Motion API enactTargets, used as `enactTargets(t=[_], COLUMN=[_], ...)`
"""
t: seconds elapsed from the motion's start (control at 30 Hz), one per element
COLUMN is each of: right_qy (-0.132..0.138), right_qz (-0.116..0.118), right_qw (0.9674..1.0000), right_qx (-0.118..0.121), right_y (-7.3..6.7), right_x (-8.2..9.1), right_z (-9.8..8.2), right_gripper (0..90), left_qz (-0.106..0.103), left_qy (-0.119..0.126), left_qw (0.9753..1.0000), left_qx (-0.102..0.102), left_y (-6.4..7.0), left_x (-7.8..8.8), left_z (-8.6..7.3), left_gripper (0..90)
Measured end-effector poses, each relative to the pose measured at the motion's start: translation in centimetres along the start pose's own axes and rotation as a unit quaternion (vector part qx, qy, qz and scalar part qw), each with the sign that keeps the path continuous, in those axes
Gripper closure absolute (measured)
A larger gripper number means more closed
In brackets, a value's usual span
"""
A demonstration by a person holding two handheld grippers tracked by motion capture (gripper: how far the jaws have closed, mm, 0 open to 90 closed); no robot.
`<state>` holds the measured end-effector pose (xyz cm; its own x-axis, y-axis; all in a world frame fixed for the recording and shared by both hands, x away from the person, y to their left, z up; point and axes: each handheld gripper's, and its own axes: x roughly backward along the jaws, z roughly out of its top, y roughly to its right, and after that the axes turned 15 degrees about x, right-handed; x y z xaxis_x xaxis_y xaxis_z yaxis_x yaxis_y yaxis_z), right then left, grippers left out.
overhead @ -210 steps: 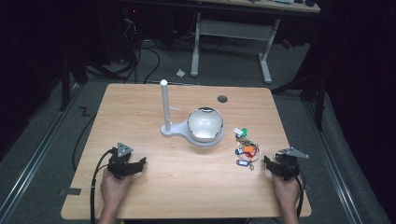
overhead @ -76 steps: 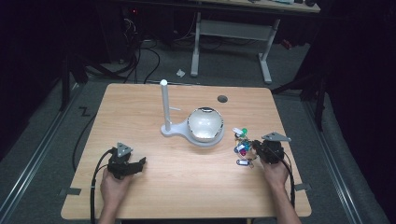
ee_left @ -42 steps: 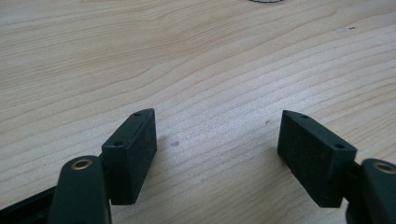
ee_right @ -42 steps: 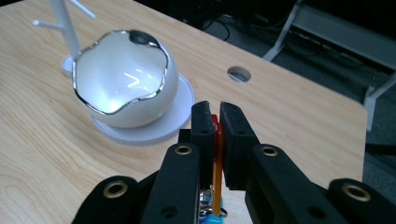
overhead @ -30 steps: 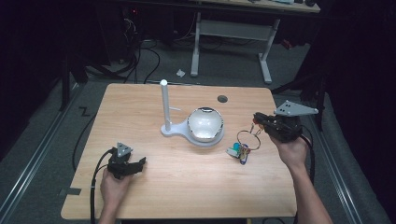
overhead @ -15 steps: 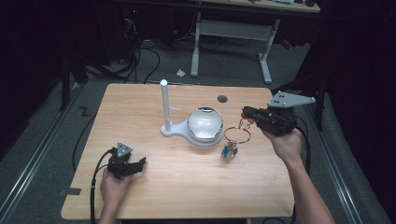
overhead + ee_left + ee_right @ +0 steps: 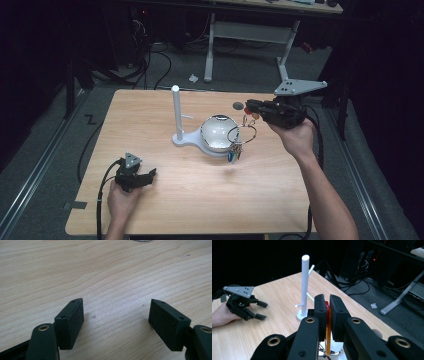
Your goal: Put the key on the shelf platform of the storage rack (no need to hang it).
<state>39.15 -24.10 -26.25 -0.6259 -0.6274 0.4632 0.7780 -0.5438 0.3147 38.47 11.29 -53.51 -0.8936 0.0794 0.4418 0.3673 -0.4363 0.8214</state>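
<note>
A bunch of keys on a wire ring hangs in the air over the right rim of the white bowl. My right gripper is raised above the table and shut on the bunch's red-orange tag. The bowl shares a base with a white pole that has short side pegs, left of the gripper. My left gripper rests low on the table at the front left, open, with only bare wood between its jaws. It appears again in the right gripper view as the left gripper, far off.
The wooden table has a dark round grommet near its back edge, just behind my right gripper. Cables and a desk frame lie on the dark floor beyond the table.
My right gripper closed on the key bunch at the table's right, lifted it and carried it up and left toward the bowl. The left gripper has not moved.
</note>
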Motion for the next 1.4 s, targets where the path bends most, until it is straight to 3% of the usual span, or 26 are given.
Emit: enactTargets(t=[0.43, 0.6, 1.0, 1.4], right_qy=[0.007, 0.008, -0.008, -0.022], right_qz=[0.001, -0.003, -0.013, -0.003], right_qw=[1.0, 0.9999, 0.9993, 0.9983], right_qx=[-0.004, -0.011, -0.035, -0.054], right_y=[1.8, 2.3, 3.0, 2.6], right_x=[-2.0, -2.9, -5.4, -7.5], right_z=[3.4, 3.9, 2.2, -0.1], right_gripper=[85.3, 85.3, 85.3, 85.2], left_qz=[0.001, 0.001, 0.001, 0.001], left_qy=[0.001, 0.0, -0.002, -0.001], left_qw=[1.0, 1.0, 1.0, 1.0], left_qx=[0.004, 0.004, 0.006, 0.006], left_y=[0.0, 0.0, 0.0, 0.1], left_x=[0.0, 0.0, 0.0, 0.0], left_z=[0.0, 0.0, 0.0, 0.0], left_gripper=[28.6, 28.6, 28.5, 28.5])
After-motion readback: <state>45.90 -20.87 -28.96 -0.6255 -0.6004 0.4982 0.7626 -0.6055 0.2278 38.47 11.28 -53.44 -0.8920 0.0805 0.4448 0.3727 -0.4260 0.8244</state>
